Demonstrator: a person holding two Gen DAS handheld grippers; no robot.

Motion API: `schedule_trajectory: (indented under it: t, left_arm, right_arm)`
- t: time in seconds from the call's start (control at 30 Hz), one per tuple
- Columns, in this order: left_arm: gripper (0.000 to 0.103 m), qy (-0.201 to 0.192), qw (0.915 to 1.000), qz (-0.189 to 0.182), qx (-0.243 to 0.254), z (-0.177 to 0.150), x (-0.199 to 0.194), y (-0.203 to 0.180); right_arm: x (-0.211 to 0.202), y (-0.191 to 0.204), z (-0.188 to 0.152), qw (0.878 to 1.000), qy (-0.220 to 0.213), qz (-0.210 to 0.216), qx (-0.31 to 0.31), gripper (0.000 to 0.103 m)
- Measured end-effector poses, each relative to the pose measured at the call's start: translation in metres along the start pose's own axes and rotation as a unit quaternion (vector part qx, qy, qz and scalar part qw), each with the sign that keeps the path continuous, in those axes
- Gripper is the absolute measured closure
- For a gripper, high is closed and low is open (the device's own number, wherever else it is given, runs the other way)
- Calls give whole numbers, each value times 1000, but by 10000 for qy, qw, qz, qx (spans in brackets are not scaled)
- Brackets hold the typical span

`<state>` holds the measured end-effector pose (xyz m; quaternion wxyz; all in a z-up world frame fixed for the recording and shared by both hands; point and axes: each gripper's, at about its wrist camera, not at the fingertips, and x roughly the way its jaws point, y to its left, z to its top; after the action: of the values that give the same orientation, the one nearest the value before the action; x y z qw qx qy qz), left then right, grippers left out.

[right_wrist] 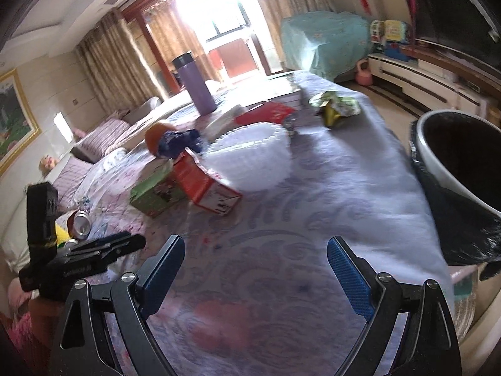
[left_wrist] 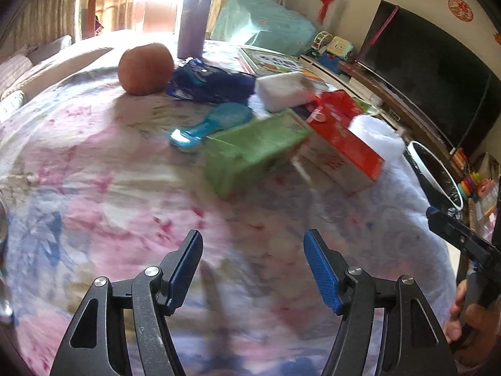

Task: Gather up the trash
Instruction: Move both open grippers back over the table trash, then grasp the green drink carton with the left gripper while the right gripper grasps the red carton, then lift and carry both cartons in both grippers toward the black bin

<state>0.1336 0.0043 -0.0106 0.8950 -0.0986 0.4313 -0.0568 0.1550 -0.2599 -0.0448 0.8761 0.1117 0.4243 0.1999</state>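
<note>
Both jaws released, empty; green carton (left_wrist: pixel 253 150) and red carton (left_wrist: pixel 341 144) lie well ahead

Daylight floods in from the window (right_wrist: pixel 219 15), which is blown out to white in both views, while the tablecloth (left_wrist: pixel 125 203) lies softly lit and smeared by motion blur, and the fisheye edges bend and darken to black.

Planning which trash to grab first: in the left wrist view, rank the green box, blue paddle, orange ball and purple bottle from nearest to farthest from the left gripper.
From the left gripper:
1. Green box, just ahead, slightly right.
2. Blue paddle, behind it, left.
3. Orange ball, farther back, left.
4. Purple bottle, upright at the far edge.
</note>
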Motion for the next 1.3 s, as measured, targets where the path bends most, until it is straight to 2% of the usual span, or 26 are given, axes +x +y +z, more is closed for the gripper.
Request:
schedule_trajectory:
  t: [0.27,0.43,0.7,0.87,0.93,1.03,1.1,1.2,1.3]
  left_arm:
    - [34,132,9990,11,421,25,21,9]
    - [34,210,9964,-31,820,43,41,13]
    - [34,168,9893,-335,1413,62,64,13]
    - [36,195,9858,-565,1572,65,76,10]
    - [38,207,9846,-601,1631,65,78,7]
    - [48,234,9827,-596,1736,63,81,2]
    - [64,283,9819,-638,1761,62,83,-1]
    - [69,326,9828,-680,1686,59,82,-2]
    - [70,365,9846,-707,1558,55,76,-3]
  right_arm:
    - [22,30,9,9982,36,101,-587,11]
    - [45,41,17,9956,216,172,-894,28]
    - [69,48,29,9911,317,202,-1280,32]
    - [78,48,34,9899,381,199,-1352,46]
    - [80,48,36,9899,387,226,-1344,50]
    - [82,49,37,9904,377,271,-1301,54]
    - [82,50,36,9904,385,245,-1301,59]
    - [78,49,33,9911,387,249,-1252,64]
    - [68,47,29,9926,387,202,-1131,65]
